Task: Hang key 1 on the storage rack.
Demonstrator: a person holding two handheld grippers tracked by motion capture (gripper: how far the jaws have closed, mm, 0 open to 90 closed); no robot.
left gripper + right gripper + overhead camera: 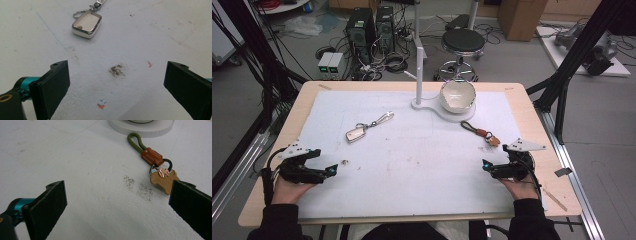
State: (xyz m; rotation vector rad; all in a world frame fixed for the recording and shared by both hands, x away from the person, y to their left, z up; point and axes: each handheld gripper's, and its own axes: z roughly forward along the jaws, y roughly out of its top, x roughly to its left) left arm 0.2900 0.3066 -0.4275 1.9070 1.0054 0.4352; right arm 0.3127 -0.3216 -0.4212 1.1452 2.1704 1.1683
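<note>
Here, both grippers rest low at the near edge of the white mat, jaws spread wide and nothing between them. The left gripper lies at the near left; the right gripper at the near right. Two key rings on the mat: a silver key fob on a metal clip, left of centre, and a green-loop keychain with a brown leather band and a tan tag, right of centre. In the left gripper view the fob sits well ahead of the jaws and a little left of their midline, its long axis running away and to the right. In the right gripper view the keychain lies ahead and to the right, its tan tag just beyond the right-hand jaw, its long axis slanting away up-left toward the white stand base that carries the bowl. Judgement: the right gripper is much nearer its keychain than the left is to the fob; a short forward reach, jaws squared across the strap, would likely serve.
</note>
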